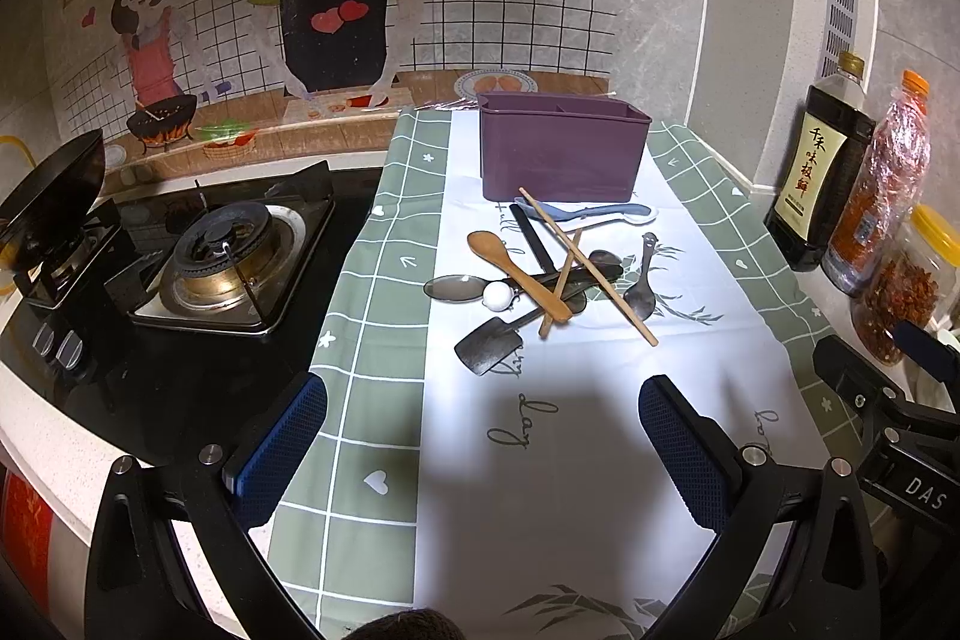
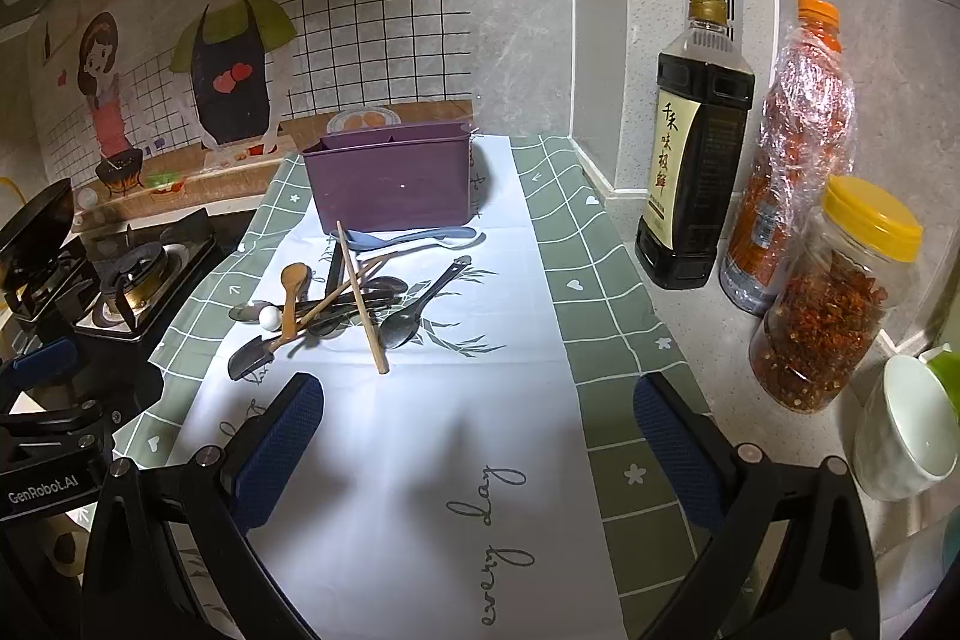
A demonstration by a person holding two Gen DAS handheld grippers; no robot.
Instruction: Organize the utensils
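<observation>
I had both grippers, left point(image 1: 480, 454) and right point(image 2: 477, 451), spread wide and empty, well short of the pile point(image 1: 540, 274). The utensils lay tangled just in front of the purple caddy point(image 1: 561, 148) (nothing sorted yet, I judged). Next I needed one chopstick point(image 1: 591, 268) lifted off the top.
</observation>
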